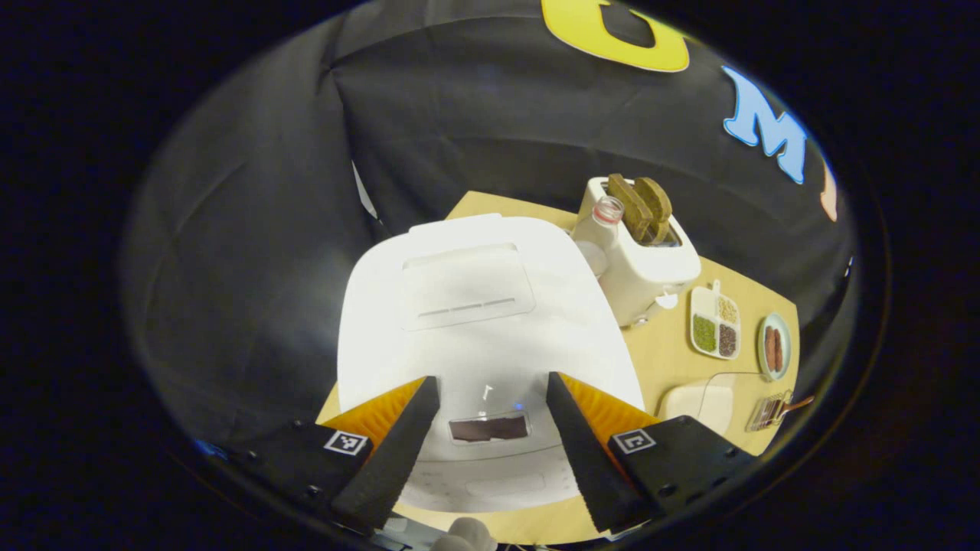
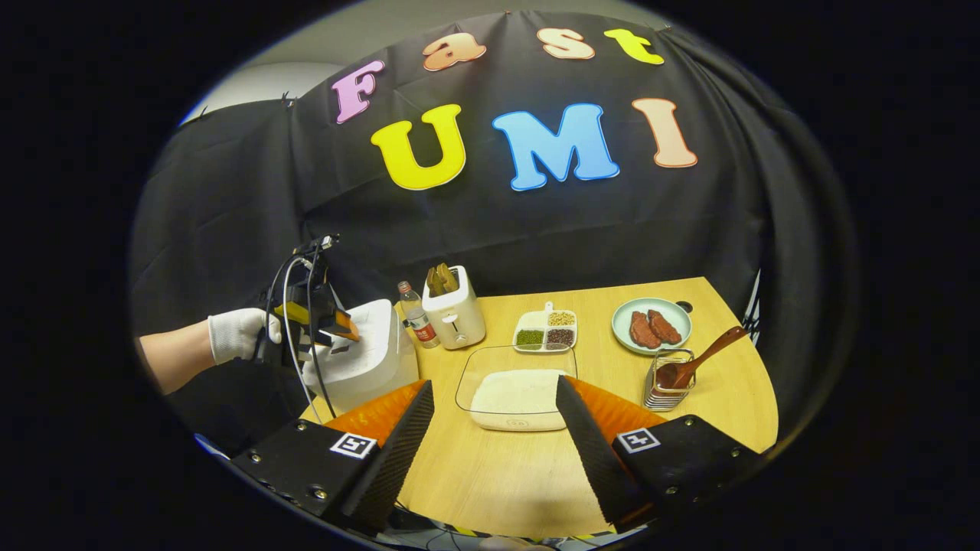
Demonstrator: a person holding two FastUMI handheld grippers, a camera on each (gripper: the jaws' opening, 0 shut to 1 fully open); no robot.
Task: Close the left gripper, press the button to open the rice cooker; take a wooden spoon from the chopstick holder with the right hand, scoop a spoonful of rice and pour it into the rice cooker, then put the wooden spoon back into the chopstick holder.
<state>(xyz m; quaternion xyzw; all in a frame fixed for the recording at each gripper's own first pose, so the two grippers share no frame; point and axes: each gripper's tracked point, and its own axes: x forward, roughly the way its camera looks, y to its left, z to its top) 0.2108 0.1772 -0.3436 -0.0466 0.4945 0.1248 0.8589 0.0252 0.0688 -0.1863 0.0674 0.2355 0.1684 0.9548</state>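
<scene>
From where I stand, the left gripper (image 1: 490, 451) hangs above the white rice cooker (image 1: 478, 321), its two fingers spread wide apart with nothing between them, and the cooker's lid is down. In the right gripper view that same left gripper (image 2: 337, 337) sits over the front edge of the rice cooker (image 2: 367, 356), held by a white-gloved hand (image 2: 237, 335) with cables looping up from it. The right gripper (image 2: 494, 451) hovers low over the wooden table (image 2: 498, 474), fingers also set wide and holding nothing, pointed toward a clear glass dish (image 2: 514, 386) with a bed of white rice (image 2: 517, 396) in it. To the right of the dish stands the metal chopstick holder (image 2: 664, 389), and the wooden spoon (image 2: 700, 360) rests in it, its handle leaning out toward the upper right. Behind the dish are a small divided tray of beans and grains (image 2: 546, 330) and a pale green plate with two pieces of meat (image 2: 651, 325). A white toaster (image 2: 453, 312) with dark bread slices stands just beside the rice cooker, and a plastic bottle (image 2: 417, 315) stands between them.
</scene>
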